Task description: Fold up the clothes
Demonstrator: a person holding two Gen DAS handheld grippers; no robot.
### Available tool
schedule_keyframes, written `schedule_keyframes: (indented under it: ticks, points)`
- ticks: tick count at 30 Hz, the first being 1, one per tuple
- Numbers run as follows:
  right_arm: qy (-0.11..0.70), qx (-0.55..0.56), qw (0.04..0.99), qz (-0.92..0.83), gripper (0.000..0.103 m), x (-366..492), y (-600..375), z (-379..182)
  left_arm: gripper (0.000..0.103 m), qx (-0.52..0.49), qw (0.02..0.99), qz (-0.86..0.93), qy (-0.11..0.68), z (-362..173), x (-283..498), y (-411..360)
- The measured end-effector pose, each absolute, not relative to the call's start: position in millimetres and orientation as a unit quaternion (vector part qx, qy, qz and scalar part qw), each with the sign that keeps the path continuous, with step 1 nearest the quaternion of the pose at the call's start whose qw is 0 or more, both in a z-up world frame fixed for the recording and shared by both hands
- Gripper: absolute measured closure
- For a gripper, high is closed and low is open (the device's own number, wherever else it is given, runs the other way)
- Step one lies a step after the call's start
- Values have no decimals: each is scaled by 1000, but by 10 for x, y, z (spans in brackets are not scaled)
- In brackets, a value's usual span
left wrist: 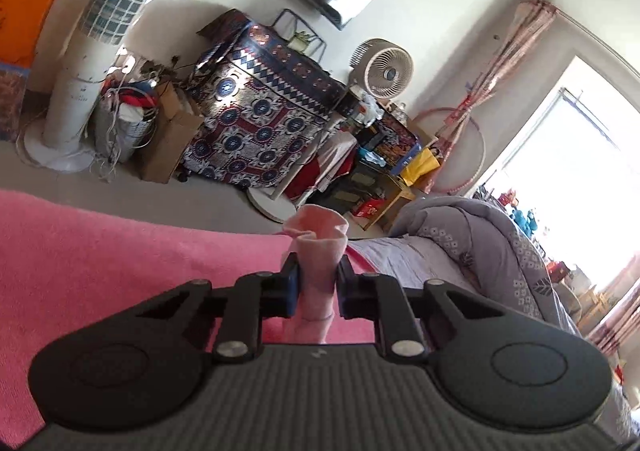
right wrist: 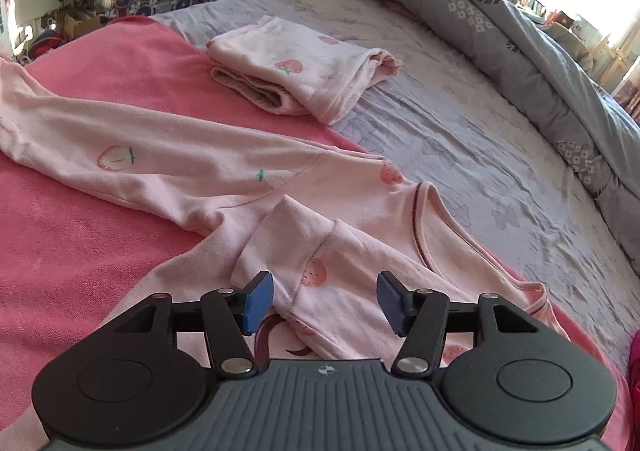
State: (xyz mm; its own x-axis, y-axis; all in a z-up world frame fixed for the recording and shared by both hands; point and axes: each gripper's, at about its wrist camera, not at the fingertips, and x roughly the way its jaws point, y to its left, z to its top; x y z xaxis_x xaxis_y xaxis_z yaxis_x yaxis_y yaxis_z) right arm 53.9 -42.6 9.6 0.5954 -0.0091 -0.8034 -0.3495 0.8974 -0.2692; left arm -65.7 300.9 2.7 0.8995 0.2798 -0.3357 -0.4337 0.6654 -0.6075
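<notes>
A pale pink long-sleeved shirt [right wrist: 192, 171] with strawberry prints lies spread on a pink blanket [right wrist: 80, 251] on the bed. One sleeve is folded across the body, its cuff [right wrist: 288, 239] just ahead of my right gripper [right wrist: 326, 299], which hovers open above it with nothing between the blue pads. The other sleeve stretches off to the upper left. In the left wrist view my left gripper [left wrist: 318, 283] is shut on a bunched end of pale pink cloth [left wrist: 318, 235], held up over the pink blanket [left wrist: 100, 243].
A folded pink strawberry garment [right wrist: 304, 75] rests further back, where the blanket meets the lilac sheet [right wrist: 480, 171]. A grey duvet [right wrist: 520, 31] is heaped along the right side. Beyond the bed stand a patterned covered cabinet [left wrist: 256, 123], a fan [left wrist: 384, 69] and boxes.
</notes>
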Motion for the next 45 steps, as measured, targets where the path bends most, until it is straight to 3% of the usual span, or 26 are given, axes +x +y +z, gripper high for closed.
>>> schedule_keyframes:
  ticks: [1, 7, 18, 30, 36, 37, 38, 40, 42, 44, 45]
  points:
    - [439, -199, 871, 92, 42, 514, -486, 116, 90, -350, 911, 186, 111, 66, -622, 2955]
    - [435, -189, 879, 40, 36, 282, -981, 235, 90, -275, 949, 104, 117, 478, -350, 2374]
    - [468, -117, 873, -69, 29, -320, -2326, 374, 90, -233, 961, -86, 117, 1000, 80, 356]
    - [519, -1, 833, -191, 27, -1175, -3689, 283, 90, -182, 931, -254, 188, 530, 345, -1798]
    - [533, 30, 818, -213, 26, -1365, -3968, 103, 90, -87, 905, -295, 296, -90, 289, -2542]
    - [536, 32, 816, -214, 26, -1381, -3992, 75, 88, -63, 897, -297, 323, -193, 274, -2633]
    - [537, 31, 815, -214, 26, -1387, -4003, 56, 75, -38, 887, -299, 350, -296, 259, -2722]
    - [537, 27, 815, -213, 26, -1377, -4014, 37, 64, 10, 864, -317, 392, -440, 252, -2823]
    - [536, 24, 816, -212, 26, -1353, -4031, 31, 49, 55, 868, -334, 362, -374, 120, -2842]
    - [534, 21, 818, -213, 25, -1313, -4060, 38, 25, 71, 854, -366, 364, -273, 109, -2886]
    - [531, 20, 819, -215, 25, -1286, -4079, 47, 25, 64, 848, -381, 364, -208, 111, -2879]
